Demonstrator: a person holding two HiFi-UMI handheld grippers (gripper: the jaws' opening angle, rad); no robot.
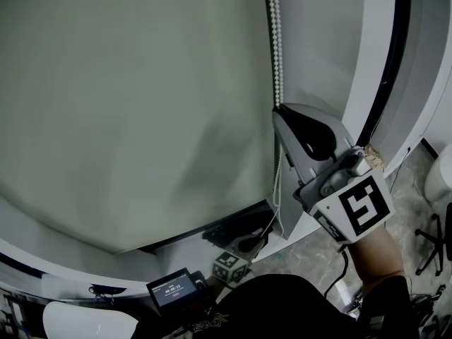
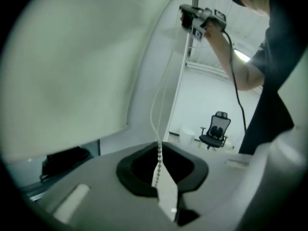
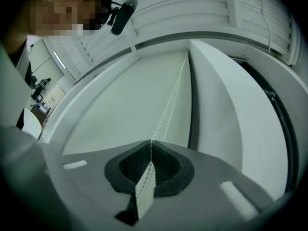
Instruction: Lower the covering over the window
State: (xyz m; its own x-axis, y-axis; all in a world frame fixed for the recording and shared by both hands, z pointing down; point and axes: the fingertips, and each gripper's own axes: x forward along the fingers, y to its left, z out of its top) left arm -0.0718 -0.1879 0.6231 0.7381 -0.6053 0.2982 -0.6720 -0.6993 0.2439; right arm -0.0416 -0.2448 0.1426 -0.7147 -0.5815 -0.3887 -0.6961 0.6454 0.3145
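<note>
A pale roller blind [image 1: 127,104] covers most of the window; its bottom edge hangs just above the sill. A white bead chain [image 1: 276,41] hangs along the blind's right side. High on the chain, my right gripper [image 1: 279,111] is shut on the beads, which run in between its closed jaws [image 3: 151,143]. My left gripper [image 1: 248,243] is lower down near the sill. Seen from it, the chain [image 2: 159,124] drops into its closed jaws [image 2: 159,150], and the right gripper [image 2: 192,18] shows far above.
The white window frame [image 1: 374,62] curves down the right side. A dark gap [image 1: 233,228] shows under the blind's bottom edge. A small device with a lit screen [image 1: 173,288] sits at the bottom. An office chair [image 2: 215,131] stands in the room behind.
</note>
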